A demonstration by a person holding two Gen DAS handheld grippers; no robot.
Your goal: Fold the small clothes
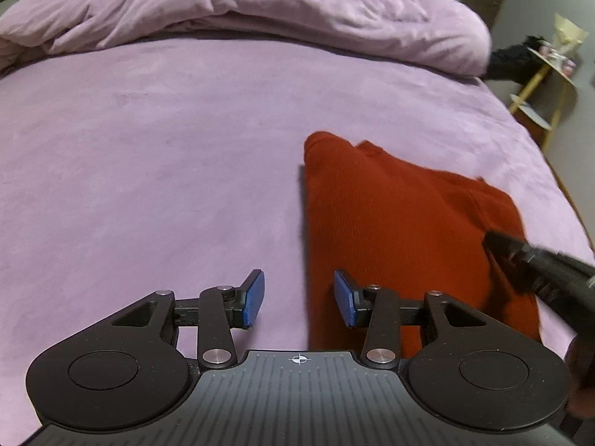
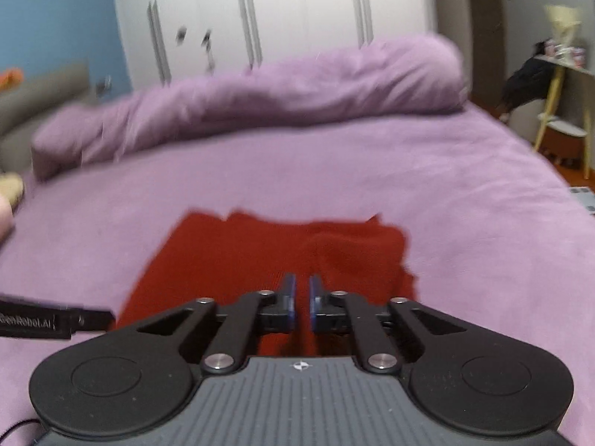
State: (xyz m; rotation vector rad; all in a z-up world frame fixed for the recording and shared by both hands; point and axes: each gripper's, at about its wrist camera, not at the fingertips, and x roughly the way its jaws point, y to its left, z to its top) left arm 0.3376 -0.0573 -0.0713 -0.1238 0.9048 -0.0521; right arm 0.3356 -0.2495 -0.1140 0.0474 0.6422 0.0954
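Note:
A rust-red garment [image 1: 401, 230] lies folded on the purple bed sheet [image 1: 156, 156], right of centre in the left wrist view. My left gripper [image 1: 299, 297] is open and empty, straddling the garment's near left edge. The right gripper [image 1: 520, 256] comes in from the right over the garment's right side. In the right wrist view the red garment [image 2: 260, 249] lies just ahead, and my right gripper [image 2: 302, 299] is nearly shut, a narrow gap between the blue pads [image 2: 291, 293], with nothing visibly between them. The view is motion-blurred.
A rolled purple duvet [image 1: 260, 11] lies across the far side of the bed. A yellow-legged side shelf [image 1: 546, 81] with small items stands beyond the right bed edge. White wardrobe doors [image 2: 282, 11] are behind the bed. The left gripper's body [image 2: 44, 321] shows at left.

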